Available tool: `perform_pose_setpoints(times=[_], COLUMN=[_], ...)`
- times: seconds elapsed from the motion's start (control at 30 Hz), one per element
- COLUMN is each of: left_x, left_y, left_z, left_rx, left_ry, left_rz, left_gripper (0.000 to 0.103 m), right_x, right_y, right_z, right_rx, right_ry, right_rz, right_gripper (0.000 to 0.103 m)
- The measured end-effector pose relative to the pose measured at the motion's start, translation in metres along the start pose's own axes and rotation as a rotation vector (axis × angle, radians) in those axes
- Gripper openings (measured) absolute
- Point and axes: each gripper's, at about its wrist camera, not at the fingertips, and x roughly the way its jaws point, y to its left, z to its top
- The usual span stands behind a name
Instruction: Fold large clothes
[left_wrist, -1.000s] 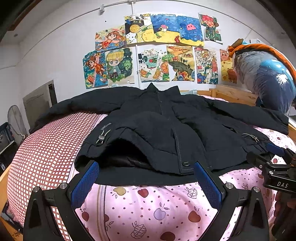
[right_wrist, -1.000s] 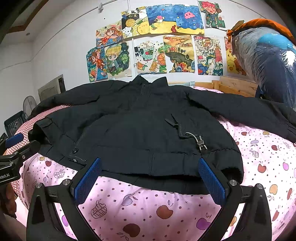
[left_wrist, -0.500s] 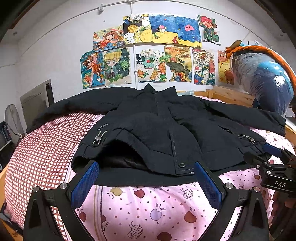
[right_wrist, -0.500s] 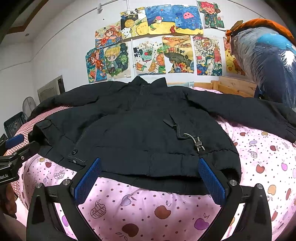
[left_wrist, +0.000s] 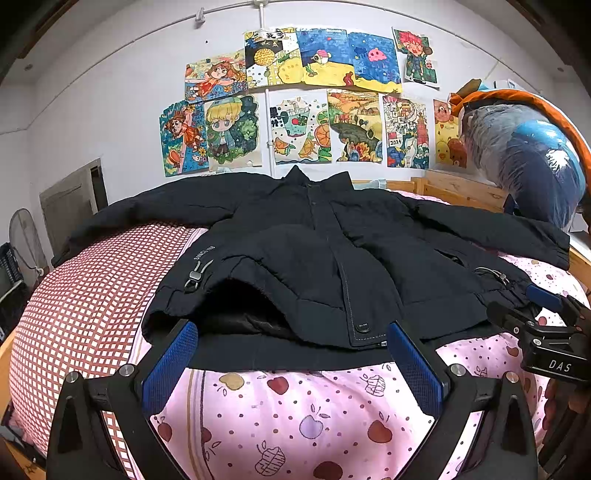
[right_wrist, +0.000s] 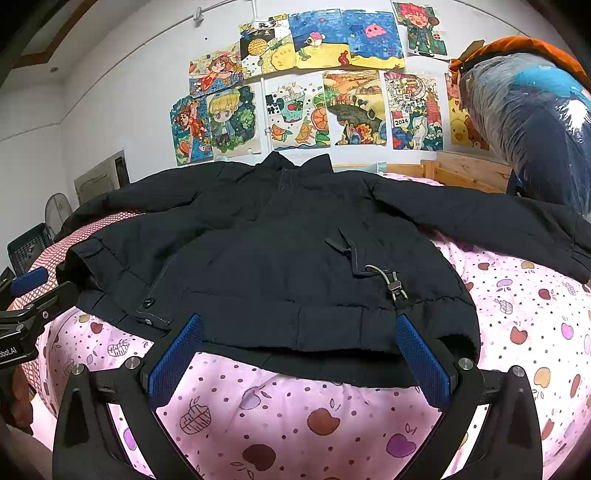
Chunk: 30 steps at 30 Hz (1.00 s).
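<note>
Left wrist view shows a black padded jacket (left_wrist: 332, 258) spread front-up on a bed, its matte quilted cloth puffed and creased, sleeves stretched out to both sides. It lies on a pink quilt (left_wrist: 295, 413) printed with apples and dots, beside a red checked sheet (left_wrist: 92, 295). The left gripper (left_wrist: 291, 354) is spread wide, blue ribbed pads empty, just short of the jacket's hem. The right gripper (right_wrist: 299, 350) is likewise spread and empty, its pads flanking the hem's near edge.

Left tool (left_wrist: 291, 354) and right tool (right_wrist: 297, 347) — both gaping (side by side) — hold nothing.
</note>
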Motion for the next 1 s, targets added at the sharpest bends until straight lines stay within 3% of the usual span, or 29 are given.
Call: perform_pose_setpoints(times=[1.0], left_x=[0.0021], left_y=[0.0058], left_z=[-0.0018], left_rx=[0.003], left_ry=[0.007], left_rz=[0.003], left_gripper=[0.103], right_x=[-0.0004], right_y=[0.0002], right_z=[0.0004], right_rx=[-0.004], right_ry=[0.001], right_rz=[-0.004], right_gripper=[0.102])
